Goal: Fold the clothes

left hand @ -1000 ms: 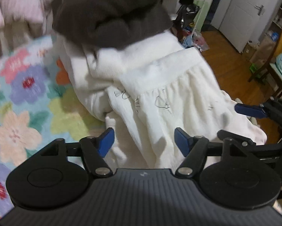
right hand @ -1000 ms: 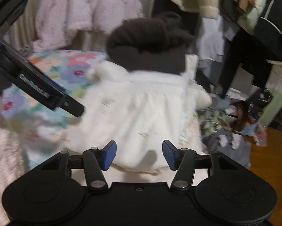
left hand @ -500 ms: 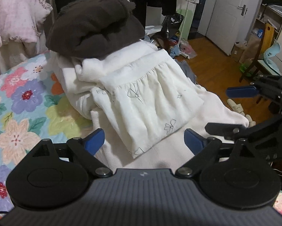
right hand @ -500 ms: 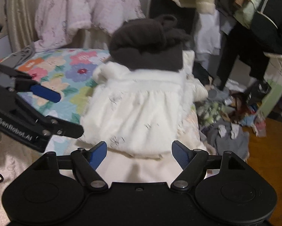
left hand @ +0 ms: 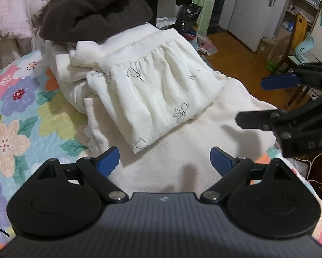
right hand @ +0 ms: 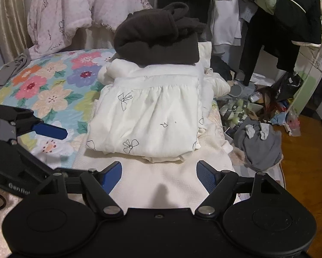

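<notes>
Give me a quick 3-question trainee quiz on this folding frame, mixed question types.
1. True or false: the left gripper is clamped on the white bow-print garment.
2. Multiple choice: what sits on top at the back of the stack? A) dark brown garment B) grey bundle C) pink quilted jacket
3. Fill in: the folded bow-print garment lies on a cream ____ cloth spread over the floral bedspread.

Key:
1. False. Both the left gripper and the right gripper stand open, with nothing between the pads; they have just been opening.
2. A
3. Waffle-textured (knit)
</notes>
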`<state>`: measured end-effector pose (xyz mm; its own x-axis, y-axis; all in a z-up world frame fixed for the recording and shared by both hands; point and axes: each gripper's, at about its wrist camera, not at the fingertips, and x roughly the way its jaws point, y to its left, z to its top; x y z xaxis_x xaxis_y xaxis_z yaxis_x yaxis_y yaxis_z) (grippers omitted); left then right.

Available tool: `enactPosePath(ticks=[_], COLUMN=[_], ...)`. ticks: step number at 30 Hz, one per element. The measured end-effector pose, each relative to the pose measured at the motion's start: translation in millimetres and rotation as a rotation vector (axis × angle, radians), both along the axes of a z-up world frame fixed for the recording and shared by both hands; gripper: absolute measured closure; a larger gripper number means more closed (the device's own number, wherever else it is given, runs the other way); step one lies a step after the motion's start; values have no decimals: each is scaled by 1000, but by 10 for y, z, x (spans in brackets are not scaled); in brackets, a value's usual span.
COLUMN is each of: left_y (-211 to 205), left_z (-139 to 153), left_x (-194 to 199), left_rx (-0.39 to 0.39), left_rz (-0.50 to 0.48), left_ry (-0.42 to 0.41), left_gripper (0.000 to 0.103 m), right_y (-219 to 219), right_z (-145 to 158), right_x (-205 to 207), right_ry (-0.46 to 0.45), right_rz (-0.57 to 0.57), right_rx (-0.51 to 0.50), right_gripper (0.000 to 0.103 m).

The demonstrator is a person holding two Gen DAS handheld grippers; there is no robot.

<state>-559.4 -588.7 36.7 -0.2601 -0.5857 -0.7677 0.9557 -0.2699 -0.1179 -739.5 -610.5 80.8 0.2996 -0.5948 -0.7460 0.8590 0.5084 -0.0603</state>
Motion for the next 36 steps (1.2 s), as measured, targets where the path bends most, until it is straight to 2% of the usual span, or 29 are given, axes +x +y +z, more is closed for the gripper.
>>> enactPosePath(ticks=[4, 8, 14, 16, 21, 24, 26, 28, 36], left_y=[-5, 35, 44, 52, 46, 33, 22, 17, -21], left_z=[-6, 16, 64, 64, 32, 11, -10, -25, -53], left_x=[4, -18, 109, 117, 59, 41, 25, 14, 46], left_rx=[26, -20, -39, -48, -21, 4, 22, 31, 55], left_rz=[9, 33, 120, 120, 101, 79, 73, 69, 88], left_ry=[8, -52, 9, 2, -33, -27, -37, -41, -7], left_gripper=[11, 11, 11, 11, 11, 10, 4, 4, 2], right_y=[-16, 24, 39, 54, 80, 92, 94, 89, 60], right_z=[-5, -16, -20, -31, -40, -43, -42, -45, -47], right_x=[6, 22, 22, 27, 32, 34, 32, 29, 27], right_ry=[-39, -29, -15, -11, -13, -11, -10, -10, -6], right_rz=[1, 2, 3, 3, 6, 9, 9, 8, 4], right_rx=[20, 22, 35, 39, 44, 46, 46, 46, 37], right_gripper=[22, 22, 22, 22, 22, 22, 22, 22, 22])
